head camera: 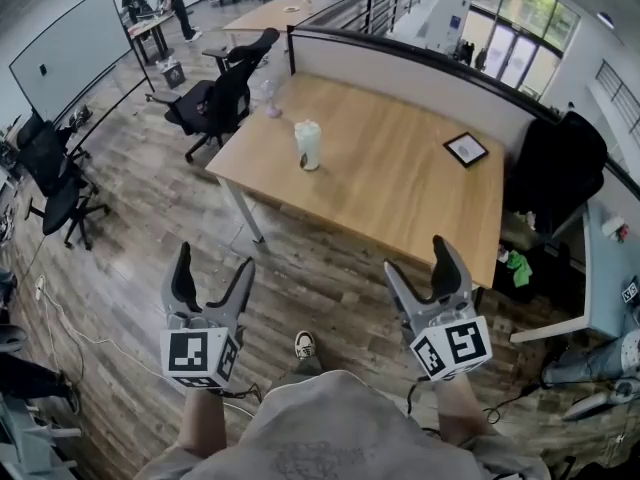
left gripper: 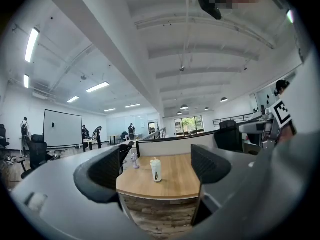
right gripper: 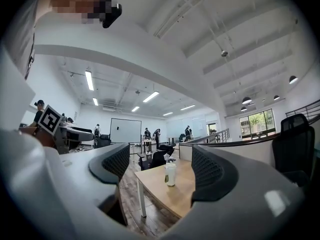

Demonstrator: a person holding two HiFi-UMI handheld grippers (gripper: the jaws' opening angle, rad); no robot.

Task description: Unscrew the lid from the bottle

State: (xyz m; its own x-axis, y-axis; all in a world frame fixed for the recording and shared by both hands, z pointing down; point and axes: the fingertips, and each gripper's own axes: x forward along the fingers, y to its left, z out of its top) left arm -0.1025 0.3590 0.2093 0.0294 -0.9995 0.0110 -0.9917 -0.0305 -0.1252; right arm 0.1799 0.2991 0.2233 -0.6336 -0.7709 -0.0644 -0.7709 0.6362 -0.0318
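A pale, whitish bottle [head camera: 309, 145] with a lid on top stands upright on the wooden table [head camera: 400, 183], toward its left side. It also shows far off between the jaws in the left gripper view, bottle [left gripper: 156, 170], and in the right gripper view, bottle [right gripper: 170, 174]. My left gripper [head camera: 213, 275] and right gripper [head camera: 418, 264] are held over the floor, well short of the table's near edge. Both stand open with nothing between their fingers and point toward the table.
A small framed tablet [head camera: 465, 149] lies at the table's far right. Black office chairs [head camera: 215, 103] stand left of the table, a partition wall [head camera: 420, 73] behind it. A dark chair and clutter [head camera: 550, 183] sit at the right. People stand far off by a whiteboard [head camera: 70, 53].
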